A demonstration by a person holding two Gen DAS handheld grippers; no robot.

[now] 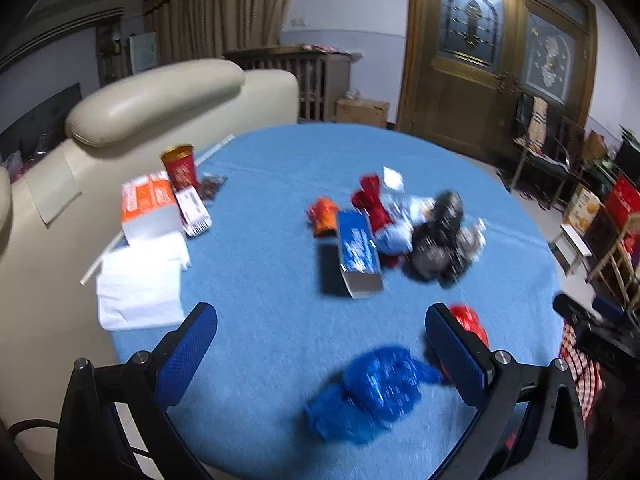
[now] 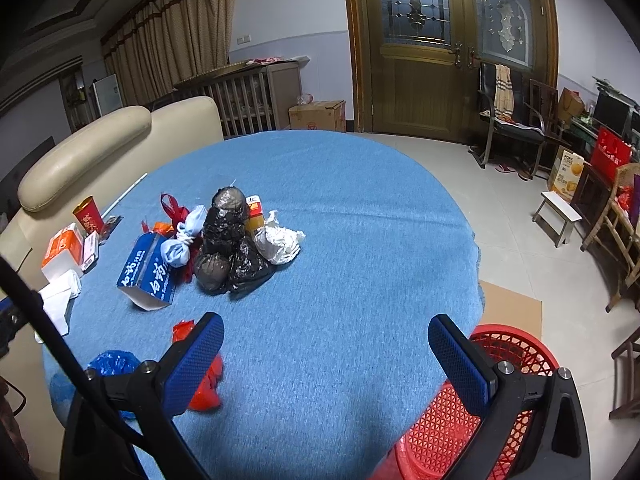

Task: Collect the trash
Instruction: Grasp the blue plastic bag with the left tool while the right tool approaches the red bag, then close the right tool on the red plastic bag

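Fingers of our left gripper point(image 1: 320, 344) and right gripper point(image 2: 326, 354) were spread and empty, blue wrapper point(image 1: 376, 390) between the left pair, red basket point(image 2: 512, 350) beside the right, trash pile point(image 2: 230, 240) ahead uncollected.

A plain light-blue woven tablecloth point(image 2: 360, 240) is seen; at its five o'clock edge, a red lattice-patterned plastic basket point(image 2: 516, 354); at ten o'clock, glossy black tied bags point(image 2: 230, 240).

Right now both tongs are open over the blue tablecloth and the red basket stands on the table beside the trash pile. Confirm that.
Not quite. Both the left tongs and the right tongs are open over the blue tablecloth, but the red basket is not on the table beside the trash pile. The right wrist view shows it below the table's near right edge, apart from the pile.
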